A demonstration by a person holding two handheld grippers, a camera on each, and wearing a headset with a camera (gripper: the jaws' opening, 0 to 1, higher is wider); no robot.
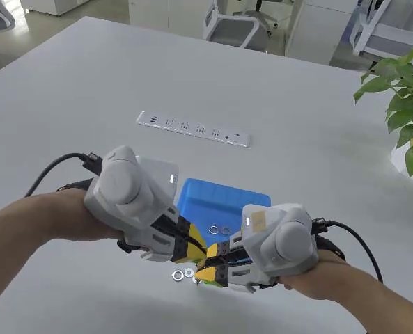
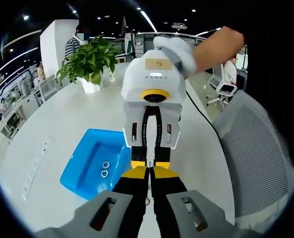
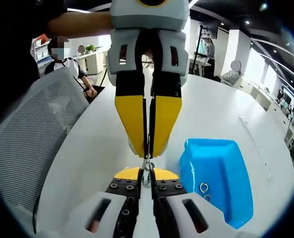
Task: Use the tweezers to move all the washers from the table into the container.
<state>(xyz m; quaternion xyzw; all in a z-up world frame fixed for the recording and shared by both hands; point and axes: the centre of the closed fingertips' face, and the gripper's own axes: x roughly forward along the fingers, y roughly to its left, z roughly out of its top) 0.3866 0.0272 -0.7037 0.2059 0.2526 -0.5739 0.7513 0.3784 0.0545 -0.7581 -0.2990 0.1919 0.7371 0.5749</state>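
The left gripper [image 2: 147, 172] and right gripper [image 3: 146, 175] have jaws closed tip-to-tip on thin tweezers [image 3: 147, 163], loose washers [image 1: 178, 275] just beside those tips; they look light, flat and slippery, so pinch across a rim.

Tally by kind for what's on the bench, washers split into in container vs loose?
Washers in blue container: 2
Loose washers on table: 2 clearly seen
Blue container: 1
Tweezers: 1
Power strip: 1
Total: 7
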